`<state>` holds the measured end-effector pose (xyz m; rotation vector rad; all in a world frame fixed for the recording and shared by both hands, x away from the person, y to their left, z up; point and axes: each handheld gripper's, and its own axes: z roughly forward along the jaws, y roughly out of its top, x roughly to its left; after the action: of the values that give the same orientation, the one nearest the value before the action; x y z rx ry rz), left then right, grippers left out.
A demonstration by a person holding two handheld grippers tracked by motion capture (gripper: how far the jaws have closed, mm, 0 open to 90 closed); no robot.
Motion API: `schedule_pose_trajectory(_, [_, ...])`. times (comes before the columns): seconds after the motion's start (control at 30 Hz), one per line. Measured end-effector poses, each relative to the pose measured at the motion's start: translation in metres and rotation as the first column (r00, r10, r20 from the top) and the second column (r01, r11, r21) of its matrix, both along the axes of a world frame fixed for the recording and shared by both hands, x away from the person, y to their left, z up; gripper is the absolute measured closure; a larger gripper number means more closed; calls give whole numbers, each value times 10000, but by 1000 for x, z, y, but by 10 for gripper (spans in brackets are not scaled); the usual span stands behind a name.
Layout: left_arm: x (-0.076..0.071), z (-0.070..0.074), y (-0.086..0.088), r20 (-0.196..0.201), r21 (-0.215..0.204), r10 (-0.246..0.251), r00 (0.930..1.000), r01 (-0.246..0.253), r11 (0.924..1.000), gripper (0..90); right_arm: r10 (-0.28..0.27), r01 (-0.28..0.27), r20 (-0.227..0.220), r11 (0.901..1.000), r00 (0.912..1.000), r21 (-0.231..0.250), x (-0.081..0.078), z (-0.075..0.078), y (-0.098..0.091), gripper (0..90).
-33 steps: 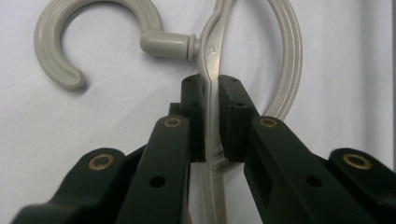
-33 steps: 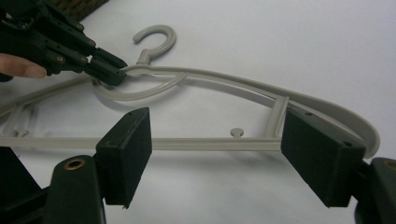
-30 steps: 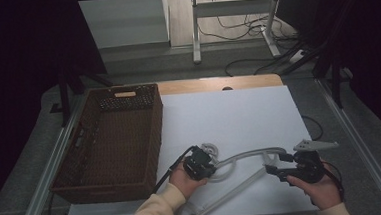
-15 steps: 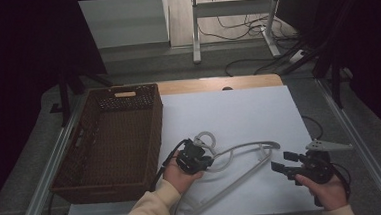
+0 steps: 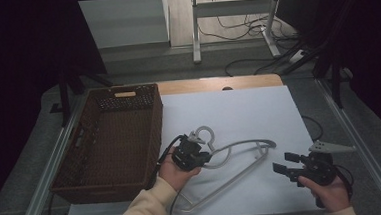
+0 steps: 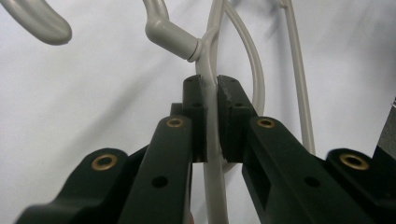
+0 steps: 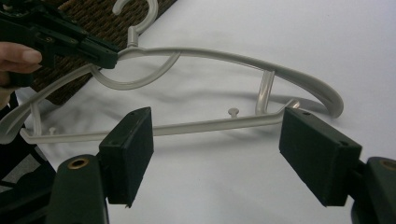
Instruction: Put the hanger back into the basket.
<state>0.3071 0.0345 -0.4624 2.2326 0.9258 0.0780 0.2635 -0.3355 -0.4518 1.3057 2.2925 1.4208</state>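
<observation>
1. Gripping a hanger (image 5: 241,157): pale grey plastic, curved hook (image 5: 206,132), arched shoulders, straight bottom bar with small pegs, an inner loop under the neck.
2. Hanger sits over the white sheet (image 5: 238,109), just right of the basket (image 5: 112,137); hook end points toward the table's far side, near the basket's right wall. Bottom bar runs down-left toward the near table edge.
3. Left gripper (image 6: 210,119) has its jaws nearly closed, pads pinching the thin rod just below the hanger's neck; in the high view the left gripper (image 5: 191,155) sits at the hook base.
4. Versus a second ago: hanger has shifted left toward the basket and turned; its hook now stands clear beyond the left gripper. Left hand (image 5: 175,171) has come up and left a bit.
5. Versus a second ago: right gripper (image 5: 287,166) was at the hanger's right end, now apart from it, drawn back toward the table's near right corner.
6. Left forearm in a cream sleeve (image 5: 144,210) comes in from the bottom, angled up-right.
7. Right gripper (image 7: 215,149) jaws wide apart, nothing between the pads; hanger lies beyond them. It points left, level, toward the hanger's end.
8. Right hand (image 5: 326,192) wraps the grip low at the near right edge.
</observation>
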Motion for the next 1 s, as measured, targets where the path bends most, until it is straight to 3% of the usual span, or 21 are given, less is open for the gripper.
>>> schedule_pose_trajectory(0.33, [-2, 8, 3, 193, -156, -13, 9998, 16, 9999, 830, -117, 116, -23, 9999, 9999, -75, 0, 0, -1, 257])
schedule_pose_trajectory(0.7, [-5, 35, 12, 846, -666, 70, 9964, -14, 9978, 830, -222, 222, 78, 9997, 9997, -50, 0, 1, -3, 257])
schedule_pose_trajectory(1.0, [-6, 54, 26, 1138, -947, 227, 9932, -120, 9954, 830, -284, 284, 69, 9996, 9996, -16, 0, 1, -4, 257])
